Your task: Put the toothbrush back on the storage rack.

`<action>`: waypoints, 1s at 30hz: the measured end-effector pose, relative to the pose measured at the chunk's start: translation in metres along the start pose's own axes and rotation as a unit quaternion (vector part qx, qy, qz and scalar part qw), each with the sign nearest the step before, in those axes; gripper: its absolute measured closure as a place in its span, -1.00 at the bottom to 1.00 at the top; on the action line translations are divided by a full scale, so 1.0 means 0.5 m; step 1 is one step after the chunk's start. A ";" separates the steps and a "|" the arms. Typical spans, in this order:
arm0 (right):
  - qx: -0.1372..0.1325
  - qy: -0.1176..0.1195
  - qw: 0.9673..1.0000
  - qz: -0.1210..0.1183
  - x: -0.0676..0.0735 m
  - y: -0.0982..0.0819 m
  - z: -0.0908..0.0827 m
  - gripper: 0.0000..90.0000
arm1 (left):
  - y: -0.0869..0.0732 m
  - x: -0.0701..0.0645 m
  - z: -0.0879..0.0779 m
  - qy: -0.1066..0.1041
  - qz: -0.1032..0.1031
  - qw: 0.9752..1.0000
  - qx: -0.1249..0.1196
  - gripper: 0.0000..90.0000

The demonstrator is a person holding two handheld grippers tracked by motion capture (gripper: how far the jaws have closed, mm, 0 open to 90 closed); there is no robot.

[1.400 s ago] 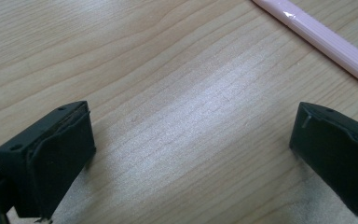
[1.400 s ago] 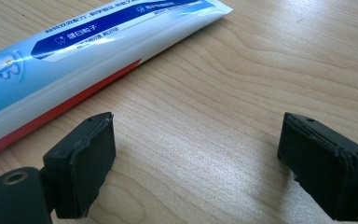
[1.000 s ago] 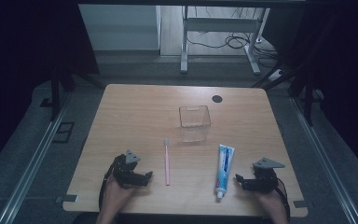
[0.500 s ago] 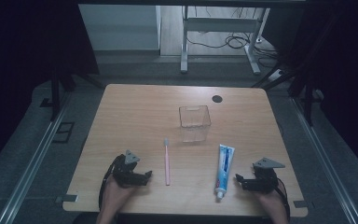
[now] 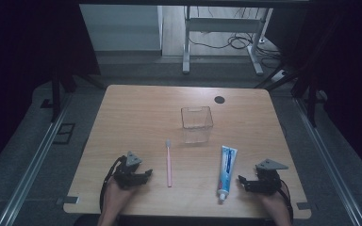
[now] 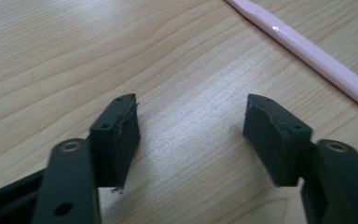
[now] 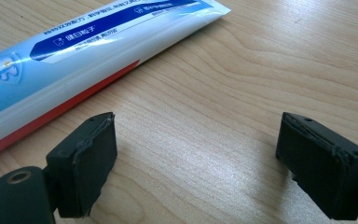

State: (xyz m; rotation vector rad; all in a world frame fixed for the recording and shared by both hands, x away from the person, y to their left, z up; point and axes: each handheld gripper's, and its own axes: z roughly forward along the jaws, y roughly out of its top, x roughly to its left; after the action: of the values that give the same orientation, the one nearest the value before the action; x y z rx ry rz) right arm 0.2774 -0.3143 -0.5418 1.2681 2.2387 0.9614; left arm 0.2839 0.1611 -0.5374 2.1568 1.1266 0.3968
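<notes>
A pink toothbrush (image 5: 168, 162) lies on the wooden table (image 5: 136, 113), head toward the far side; its handle (image 6: 307, 51) crosses the upper right of the left gripper view. A blue and white toothpaste tube (image 5: 226, 171) lies right of it, and its body (image 7: 74, 56) shows in the right gripper view. A clear plastic box (image 5: 197, 124) stands upright behind both. My left gripper (image 5: 143, 175) rests at the front left, open with bare wood between its jaws (image 6: 191, 123), which have just been closing. At the front right my right gripper (image 5: 243, 182) is open beside the tube, nothing between its fingers (image 7: 196, 149).
A small dark round disc (image 5: 219, 99) sits near the table's far right corner. Beyond the table stand a white desk frame (image 5: 217, 33) and loose cables on the floor. Metal rails (image 5: 37, 155) run along both sides.
None of the objects has shifted and both hands stay where they were. The left gripper's jaws look slightly narrower than before.
</notes>
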 end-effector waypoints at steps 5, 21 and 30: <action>0.000 0.000 1.000 0.000 0.000 0.000 0.000 -0.73 | 0.004 -0.004 -0.001 -0.020 -0.007 1.000 0.000 0.19; 0.000 -0.001 1.000 0.001 0.000 0.000 0.000 -0.72 | 0.024 -0.022 -0.008 -0.049 0.010 0.999 0.002 0.97; 0.000 -0.002 1.000 0.002 0.001 0.000 0.000 -0.72 | 0.033 -0.032 -0.008 -0.065 0.016 0.998 0.003 0.99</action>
State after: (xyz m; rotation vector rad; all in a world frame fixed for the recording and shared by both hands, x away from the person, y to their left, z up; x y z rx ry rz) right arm 0.2774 -0.3137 -0.5418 1.2743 2.2332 0.9589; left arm 0.2826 0.1432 -0.5228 2.1748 1.0220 0.2636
